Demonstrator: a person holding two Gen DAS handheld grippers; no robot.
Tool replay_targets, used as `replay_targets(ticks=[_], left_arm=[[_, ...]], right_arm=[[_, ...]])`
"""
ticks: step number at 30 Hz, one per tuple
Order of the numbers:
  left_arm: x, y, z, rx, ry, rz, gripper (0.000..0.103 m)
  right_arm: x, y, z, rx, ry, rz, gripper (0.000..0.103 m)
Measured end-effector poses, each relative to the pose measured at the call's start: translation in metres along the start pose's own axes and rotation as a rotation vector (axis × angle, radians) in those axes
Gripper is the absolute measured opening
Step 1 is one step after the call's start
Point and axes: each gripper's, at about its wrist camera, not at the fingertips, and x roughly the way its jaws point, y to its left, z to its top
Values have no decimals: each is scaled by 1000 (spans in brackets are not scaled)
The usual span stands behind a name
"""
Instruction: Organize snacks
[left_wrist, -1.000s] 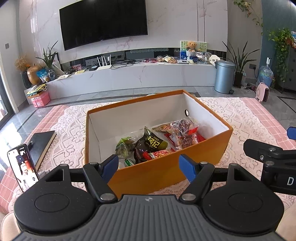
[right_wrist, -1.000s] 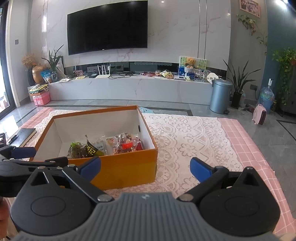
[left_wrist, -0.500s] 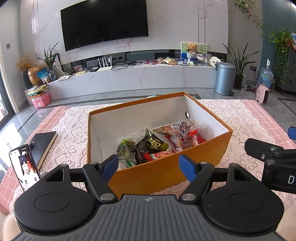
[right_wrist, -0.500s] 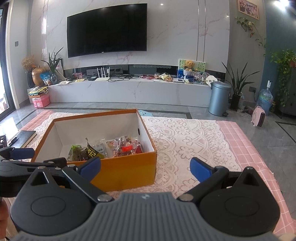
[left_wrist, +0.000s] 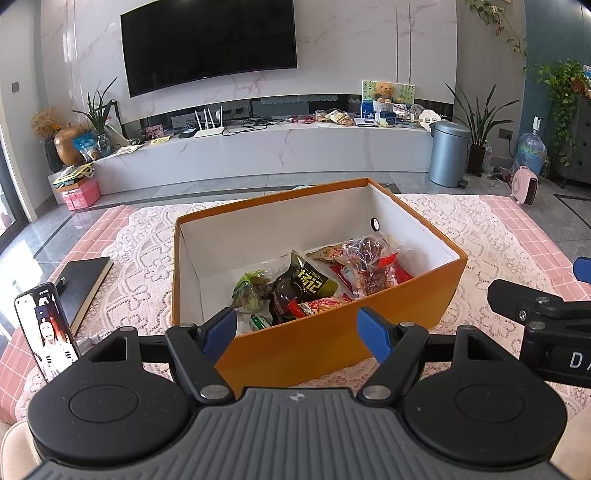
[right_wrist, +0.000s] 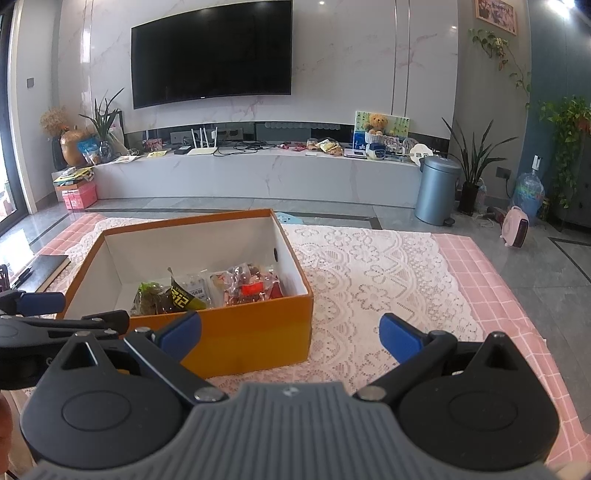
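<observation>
Inside the open orange cardboard box (left_wrist: 332, 343) with white walls lie the crinkly plastic snack packets (left_wrist: 314, 284), heaped toward its near wall. Both the left gripper (left_wrist: 297, 328) and the right gripper (right_wrist: 290, 328) hover just short of that box, jaws spread, holding nothing. Left of the box lies a black notebook (left_wrist: 83, 280).

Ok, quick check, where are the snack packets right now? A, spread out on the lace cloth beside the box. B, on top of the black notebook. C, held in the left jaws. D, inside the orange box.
D: the snack packets all lie on the floor of the open orange box, and both the left gripper and the right gripper have their jaws apart and hold nothing.
</observation>
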Motion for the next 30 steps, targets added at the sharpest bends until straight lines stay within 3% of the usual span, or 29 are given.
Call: replay_targets(ticks=[30], left_arm=[[0, 3, 1, -9, -9, 9, 87]], right_arm=[[7, 1, -2, 3, 23, 4, 99]])
